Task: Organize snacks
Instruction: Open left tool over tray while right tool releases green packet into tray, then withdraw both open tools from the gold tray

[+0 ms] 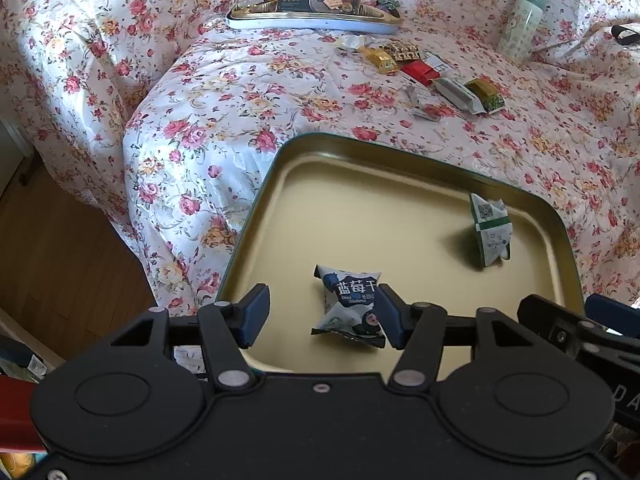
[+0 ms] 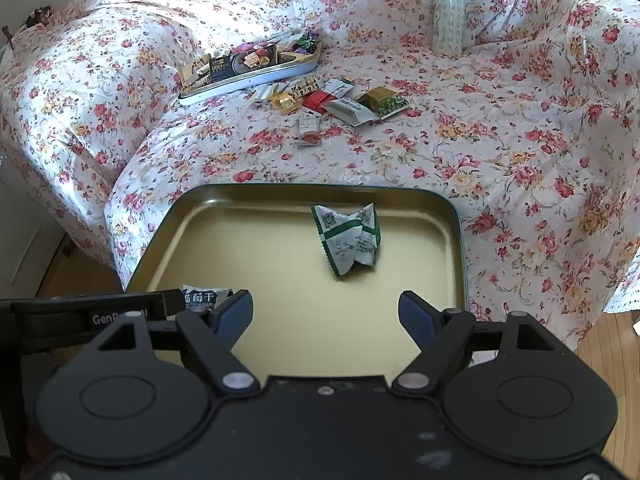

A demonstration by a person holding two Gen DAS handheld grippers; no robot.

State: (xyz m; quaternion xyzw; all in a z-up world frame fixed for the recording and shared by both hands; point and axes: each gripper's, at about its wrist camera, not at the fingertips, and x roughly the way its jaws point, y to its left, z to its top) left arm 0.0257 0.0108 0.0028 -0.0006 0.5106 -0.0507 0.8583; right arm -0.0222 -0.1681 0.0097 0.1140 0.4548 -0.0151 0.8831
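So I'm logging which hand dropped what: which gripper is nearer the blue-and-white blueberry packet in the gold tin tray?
Left. The left gripper straddles the blue-and-white packet, jaws open. The right gripper hangs beside it, over bare gold tray.

I have the near tin tray (image 2: 460,236) directly before both grippers, on the cloth-covered table (image 2: 520,152). In it, one snack packet (image 2: 350,240) lies toward the far right; a second packet (image 1: 352,306) lies at the near left. Behind the tray, loose snacks (image 2: 344,102) are scattered on the cloth. Behind those, to the left, sits a second tray (image 2: 248,80) holding snacks. A bottle (image 2: 449,12) stands far right.
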